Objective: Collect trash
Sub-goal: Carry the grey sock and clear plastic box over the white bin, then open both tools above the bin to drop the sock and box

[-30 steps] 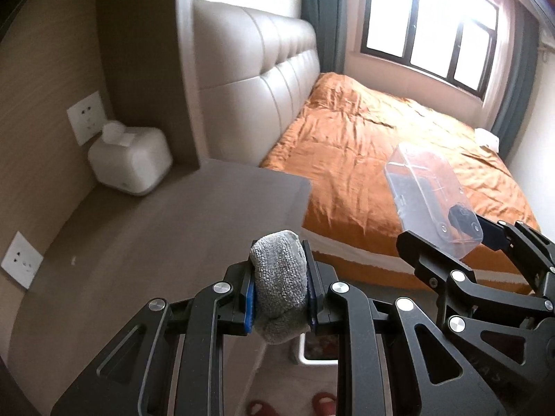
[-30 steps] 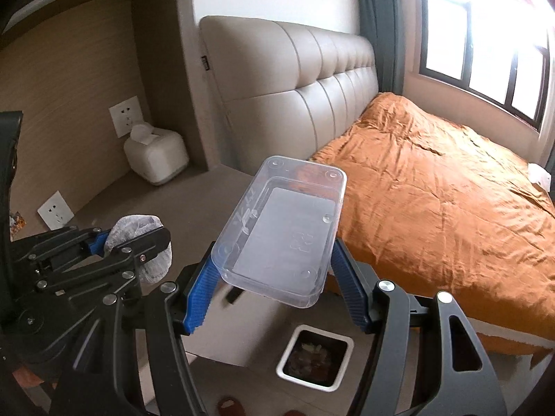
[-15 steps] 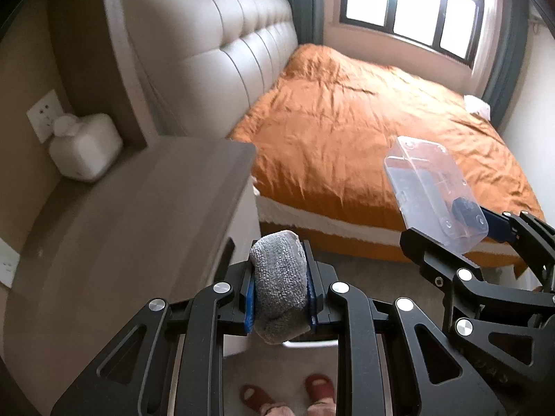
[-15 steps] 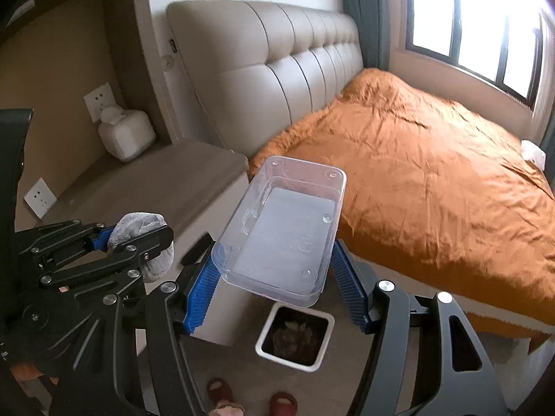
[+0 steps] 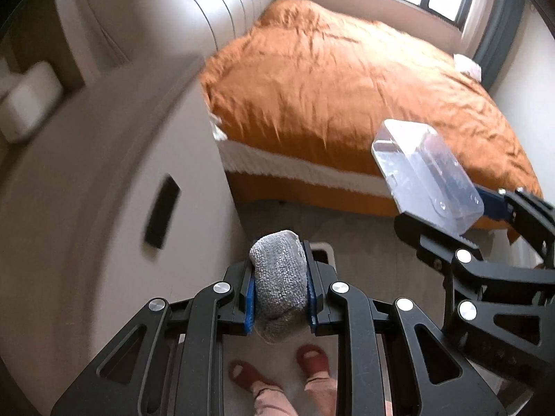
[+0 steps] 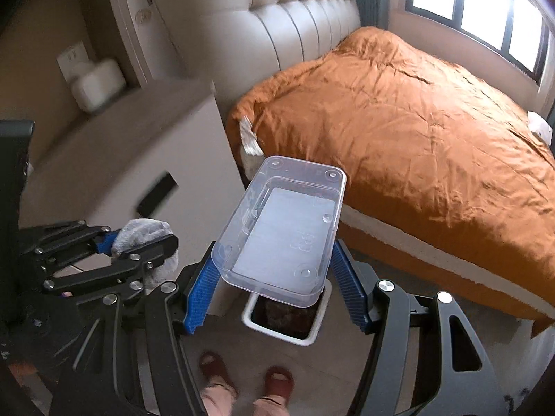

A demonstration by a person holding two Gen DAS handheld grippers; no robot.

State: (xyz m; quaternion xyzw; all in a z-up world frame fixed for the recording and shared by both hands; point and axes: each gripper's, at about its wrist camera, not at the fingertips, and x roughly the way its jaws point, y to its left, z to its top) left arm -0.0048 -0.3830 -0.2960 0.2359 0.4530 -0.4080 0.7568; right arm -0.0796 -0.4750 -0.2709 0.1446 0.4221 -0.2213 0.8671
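Picked up already – gray wad squeezed in left gripper, clear box pinched in right gripper. Both up in air over white bin on floor. Left to do – drop both in.

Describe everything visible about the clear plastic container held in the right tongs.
The clear plastic container is a shallow rectangular tub with rounded corners, a flared rim and small round feet at its base corners. It looks empty, tilted with its underside toward the right wrist camera. The right tongs clamp its long sides between blue ridged pads. It hangs above the white-rimmed bin on the floor.
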